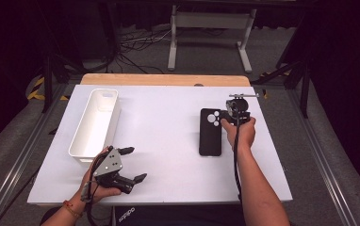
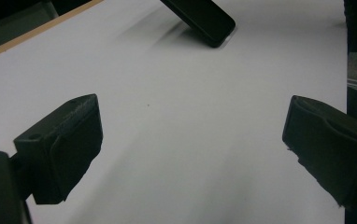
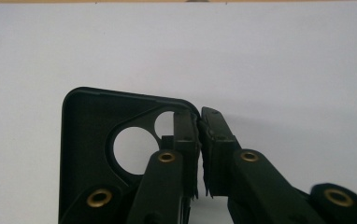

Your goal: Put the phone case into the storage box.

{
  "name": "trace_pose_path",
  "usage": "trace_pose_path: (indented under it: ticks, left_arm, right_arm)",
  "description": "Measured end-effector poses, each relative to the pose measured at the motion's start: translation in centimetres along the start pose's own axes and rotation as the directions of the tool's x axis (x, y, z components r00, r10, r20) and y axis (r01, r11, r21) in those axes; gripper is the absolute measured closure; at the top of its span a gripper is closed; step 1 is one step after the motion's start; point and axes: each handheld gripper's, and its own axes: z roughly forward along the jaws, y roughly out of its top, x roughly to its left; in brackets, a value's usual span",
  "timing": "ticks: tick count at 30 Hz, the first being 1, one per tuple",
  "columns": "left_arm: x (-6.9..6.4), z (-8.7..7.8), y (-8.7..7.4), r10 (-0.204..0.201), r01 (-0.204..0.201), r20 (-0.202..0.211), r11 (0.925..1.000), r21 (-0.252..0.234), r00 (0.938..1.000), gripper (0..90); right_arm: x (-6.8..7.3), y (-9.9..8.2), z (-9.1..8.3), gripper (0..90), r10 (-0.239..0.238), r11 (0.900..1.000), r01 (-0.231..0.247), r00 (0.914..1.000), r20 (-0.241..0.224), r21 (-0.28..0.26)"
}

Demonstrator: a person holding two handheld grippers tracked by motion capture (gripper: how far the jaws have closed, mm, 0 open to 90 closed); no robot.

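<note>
Your right gripper had its fingers clamped on the thin side wall of the black phone case, right of the white bin on the worktop. It looked light and floppy. The left gripper fingers stood apart.

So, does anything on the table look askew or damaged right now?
One thing: the black phone case is not flat. The right gripper has pinched its wall at the camera-cutout corner and tipped that end up, so the case sits tilted. The foam on the fingers looks ragged. The white bin looks fine.
</note>
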Motion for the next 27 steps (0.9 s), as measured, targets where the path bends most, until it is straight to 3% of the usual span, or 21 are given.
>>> trace_pose_path:
  ticks: [12, 27]
  left_arm:
    - [0.1, 0.0, 0.0, -0.009, 0.009, -0.01, 1.0, 0.0, 0.9999, 6.0]
    - [0.0, 0.3, 0.7, -0.003, 0.003, -0.045, 0.9999, -0.012, 0.999, 7.1]
  right_arm:
    - [0.8, 0.4, -1.2, 86.7, -0.065, 0.992, 0.065, 0.9979, 0.001, -0.108]
    - [0.6, -0.4, -2.9, 87.9, -0.055, 0.9755, 0.045, 0.9977, -0.04, -0.216]
